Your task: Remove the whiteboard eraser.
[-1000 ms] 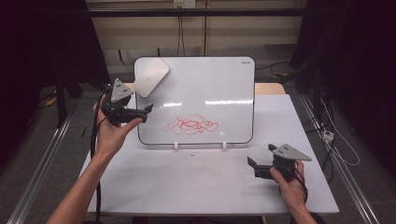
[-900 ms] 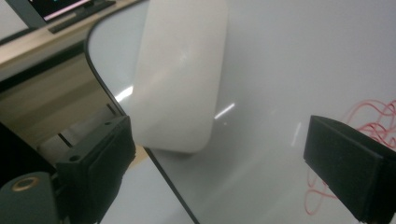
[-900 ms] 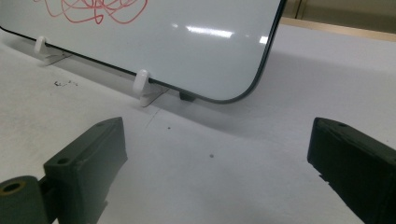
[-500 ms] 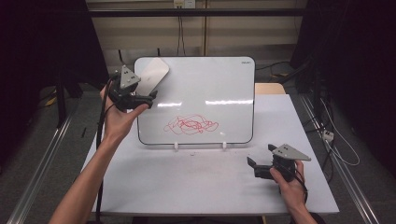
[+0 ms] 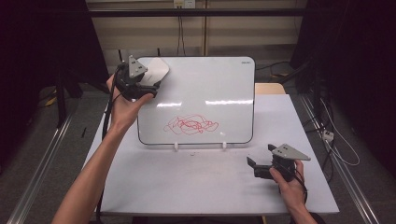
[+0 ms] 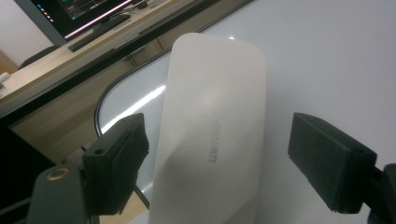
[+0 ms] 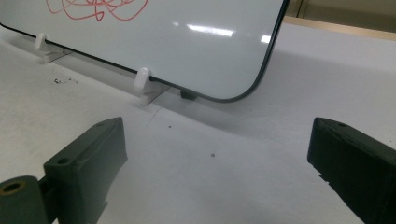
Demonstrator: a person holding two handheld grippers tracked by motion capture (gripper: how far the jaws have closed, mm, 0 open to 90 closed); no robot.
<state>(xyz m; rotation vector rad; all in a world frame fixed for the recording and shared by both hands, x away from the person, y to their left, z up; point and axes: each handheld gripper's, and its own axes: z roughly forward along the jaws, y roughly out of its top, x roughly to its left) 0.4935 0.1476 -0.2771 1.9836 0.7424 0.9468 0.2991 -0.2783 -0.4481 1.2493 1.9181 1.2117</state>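
A whiteboard [image 5: 210, 93] stands tilted on the white table, with a red scribble [image 5: 190, 124] low on its face. A white eraser [image 5: 156, 70] sits on the board's top left corner. My left gripper [image 5: 152, 86] is raised to that corner and is open. In the left gripper view its jaws stand either side of the eraser [image 6: 215, 116] without touching it, the left gripper [image 6: 219, 140] centred on the eraser's lower half. My right gripper [image 5: 254, 167] rests low at the table's front right, open and empty. In the right gripper view, that right gripper [image 7: 215, 149] faces the board's lower right corner [image 7: 196, 42].
The board stands on two small white clip feet [image 7: 141, 80]. Bare white table [image 5: 187, 186] lies in front of it. Cables [image 5: 334, 140] trail on the floor at the right. A monitor [image 6: 79, 14] on a desk shows behind the board.
My left gripper has risen and moved toward the board's top left corner, so its jaws now straddle the eraser. The right gripper has stayed put.
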